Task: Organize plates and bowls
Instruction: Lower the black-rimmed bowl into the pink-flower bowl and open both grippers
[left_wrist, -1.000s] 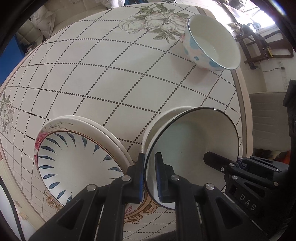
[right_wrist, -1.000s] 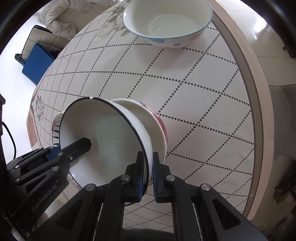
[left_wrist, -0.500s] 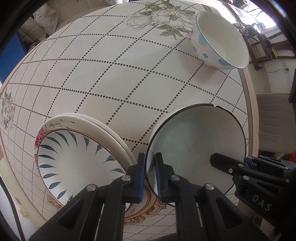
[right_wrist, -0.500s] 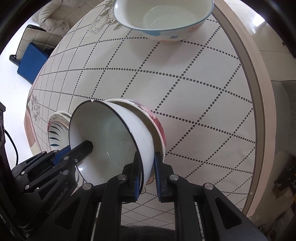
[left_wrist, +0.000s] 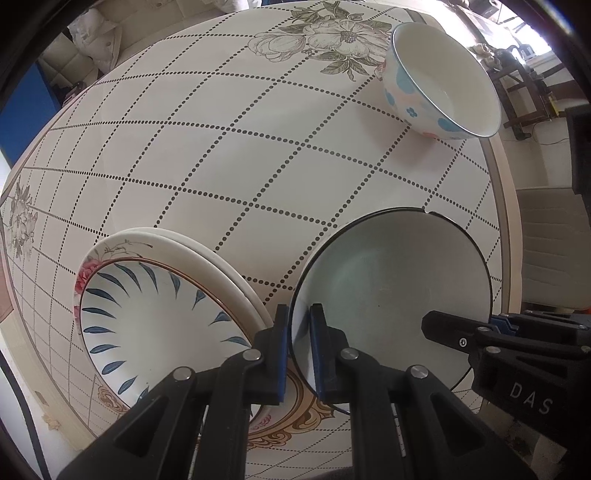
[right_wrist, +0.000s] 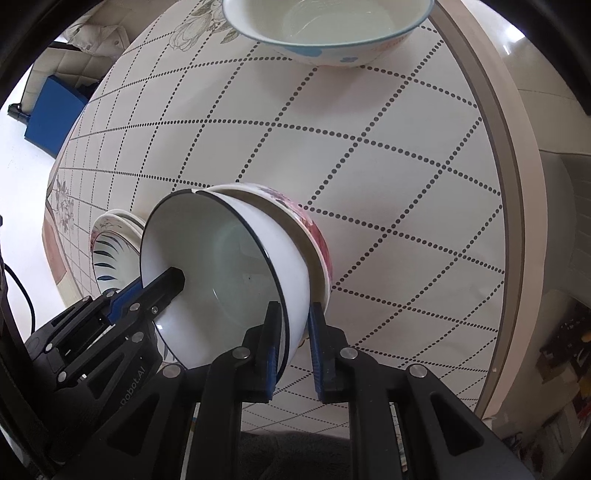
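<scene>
Dotted tablecloth (left_wrist: 229, 155) — both grippers (left (left_wrist: 297, 325), right (right_wrist: 291, 325)) on white bowl (right_wrist: 229, 266).

Left wrist view: plate stack (left_wrist: 162, 325) at lower left of frame, on table (left_wrist: 258, 155). Dark-rimmed bowl (left_wrist: 391, 295) at lower right, just beside stack. Far bowl (left_wrist: 439, 85) at upper right, near table edge, well apart from both.

Right wrist view: dark-rimmed bowl (right_wrist: 221, 277) at centre-left, nested in a second bowl (right_wrist: 314, 236) under it. Plate stack (right_wrist: 114, 240) just left of the pair, partly hidden behind it. Far bowl (right_wrist: 325, 29) at top centre, well apart.
</scene>
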